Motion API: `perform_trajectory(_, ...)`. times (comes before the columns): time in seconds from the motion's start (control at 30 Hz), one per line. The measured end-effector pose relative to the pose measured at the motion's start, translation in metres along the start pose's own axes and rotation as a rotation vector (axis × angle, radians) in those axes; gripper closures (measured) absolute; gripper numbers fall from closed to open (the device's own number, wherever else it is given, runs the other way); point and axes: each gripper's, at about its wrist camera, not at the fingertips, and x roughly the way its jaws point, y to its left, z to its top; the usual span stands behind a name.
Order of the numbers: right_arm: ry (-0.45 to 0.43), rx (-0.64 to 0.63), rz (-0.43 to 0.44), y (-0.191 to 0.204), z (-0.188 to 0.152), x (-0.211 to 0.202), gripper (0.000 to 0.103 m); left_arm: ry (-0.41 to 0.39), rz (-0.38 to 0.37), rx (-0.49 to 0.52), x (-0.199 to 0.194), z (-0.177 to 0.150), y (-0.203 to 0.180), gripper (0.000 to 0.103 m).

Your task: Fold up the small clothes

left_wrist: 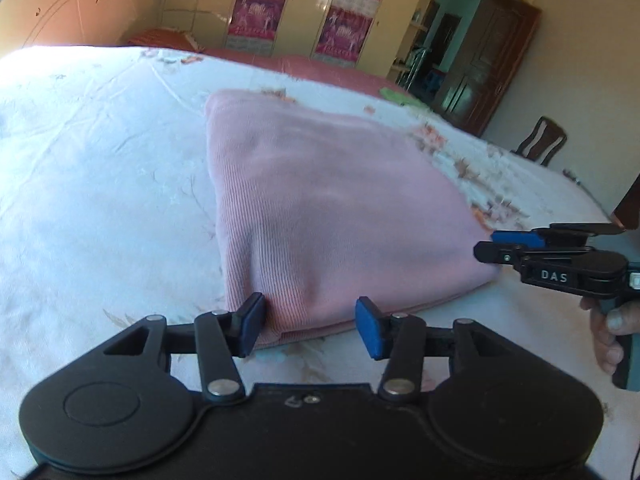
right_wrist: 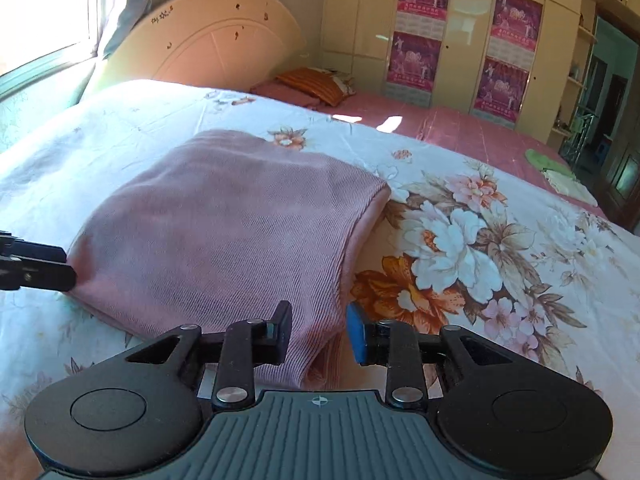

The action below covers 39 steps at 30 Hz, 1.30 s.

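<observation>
One pink ribbed garment (left_wrist: 332, 208), folded flat, lies on the bed (left_wrist: 100, 184) over the floral sheet. Two grippers, both at its near edge. Left gripper (left_wrist: 310, 326) is released, jaws spread around the garment's near left corner, blue pads just beside the cloth, not pinching it. Right gripper (right_wrist: 316, 334) also released, jaws spread around the near right corner, the cloth edge between them.

Left wrist view only: the right gripper (left_wrist: 494, 246) from the side at the garment's right corner, the person's right hand (left_wrist: 608, 332) on its handle, one dark chair (left_wrist: 542, 140) by the wall.

Right wrist view only: window (right_wrist: 40, 20), curved headboard (right_wrist: 208, 40), one orange pillow (right_wrist: 316, 82), big flower print (right_wrist: 448, 248) on the sheet, left gripper's tip (right_wrist: 60, 268) touching the garment's left corner.

Both views: wardrobe (right_wrist: 460, 20) with four pink posters.
</observation>
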Motion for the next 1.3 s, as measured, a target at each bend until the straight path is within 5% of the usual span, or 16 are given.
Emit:
perform_trajectory(0.07,0.089,-0.004,-0.019,0.000,-0.008,0.018,0.073,-0.016,-0.006,-0.022,0.000,-0.002,0.003,0.054)
perform_trajectory(0.53,0.059,0.104,0.006,-0.009,-0.019,0.016,0.072,-0.019,0.095,0.017,-0.004,-0.008,-0.018,0.047)
perform_trajectory(0.63,0.067,0.140,-0.012,-0.015,-0.020,0.017,0.053,-0.018,0.142,0.058,-0.005,-0.012,-0.025,0.036)
perform_trajectory(0.7,0.097,0.178,-0.018,-0.022,-0.019,0.017,0.036,0.025,0.211,0.030,0.000,-0.016,-0.025,0.001)
perform_trajectory(0.73,0.113,0.205,-0.005,-0.027,-0.019,0.013,0.036,0.065,0.227,0.008,0.003,-0.021,-0.024,0.003)
perform_trajectory(1.07,0.083,0.295,0.033,-0.012,-0.116,-0.132,0.036,0.033,0.230,-0.017,-0.078,-0.107,-0.073,0.000)
perform_trajectory(1.13,0.081,0.313,0.042,-0.004,-0.132,-0.156,0.031,0.059,0.250,-0.023,-0.097,-0.118,-0.084,0.001)
perform_trajectory(1.2,0.035,0.311,0.056,0.007,-0.140,-0.183,0.012,0.027,0.251,-0.003,-0.123,-0.124,-0.099,0.001)
perform_trajectory(1.3,-0.036,0.307,0.068,0.023,-0.137,-0.224,0.011,-0.057,0.239,0.044,-0.168,-0.124,-0.124,0.000)
